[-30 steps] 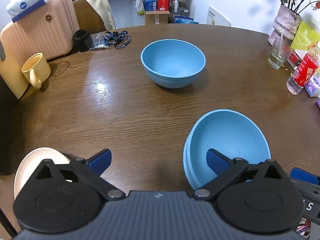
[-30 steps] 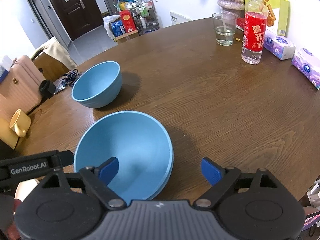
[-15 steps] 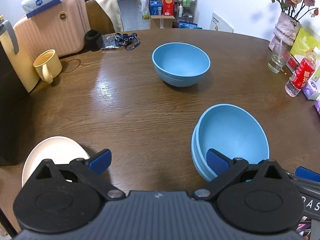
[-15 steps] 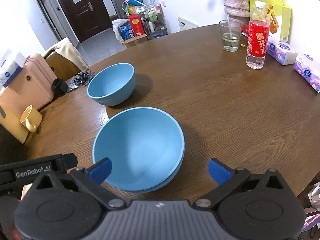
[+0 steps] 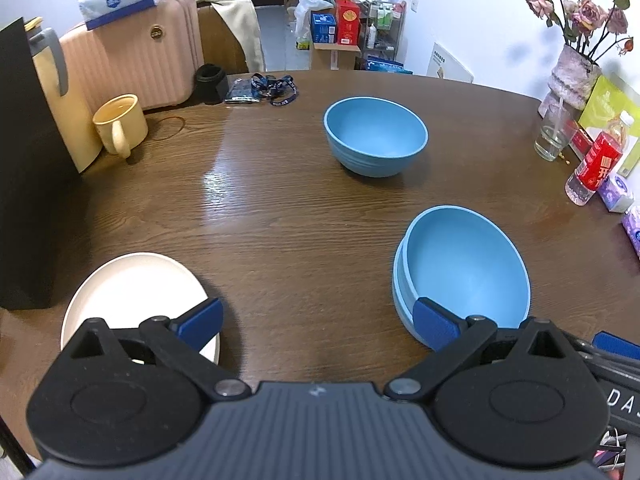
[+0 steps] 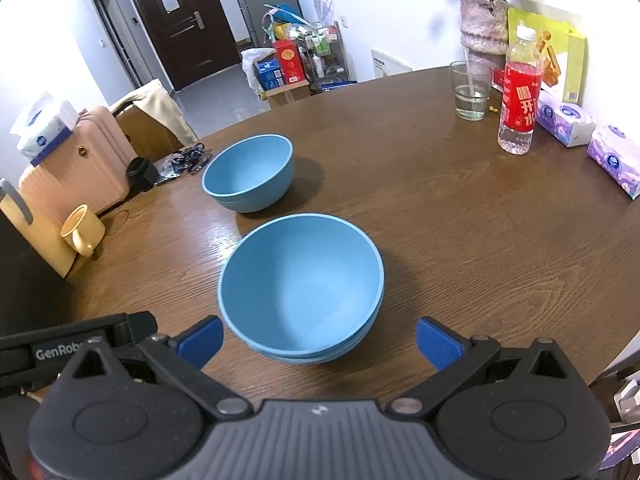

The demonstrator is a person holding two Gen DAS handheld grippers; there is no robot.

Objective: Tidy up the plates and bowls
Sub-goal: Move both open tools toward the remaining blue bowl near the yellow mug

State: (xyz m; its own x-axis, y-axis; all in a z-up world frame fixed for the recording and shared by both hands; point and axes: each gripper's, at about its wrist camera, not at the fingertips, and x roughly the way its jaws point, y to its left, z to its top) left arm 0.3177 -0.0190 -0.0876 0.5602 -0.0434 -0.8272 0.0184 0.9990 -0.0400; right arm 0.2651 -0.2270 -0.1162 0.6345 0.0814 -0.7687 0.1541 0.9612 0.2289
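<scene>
Two blue bowls already sit nested as a stack (image 6: pixel 301 288) on the wooden table (image 6: pixel 460 240). Beyond the stack, a third blue bowl (image 6: pixel 249 178) stands alone, not yet stacked; left of the stack lies a cream plate (image 5: pixel 136 300). The right gripper (image 6: pixel 319 338), whose jaws have just been opening, stands wide and empty; the left gripper (image 5: pixel 318 320) is likewise spread, holding nothing.

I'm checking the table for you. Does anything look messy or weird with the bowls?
Nothing spilled or broken. The stacked blue bowls sit slightly off-centre, the lower rim peeking out. One blue bowl stands apart, unstacked.
</scene>
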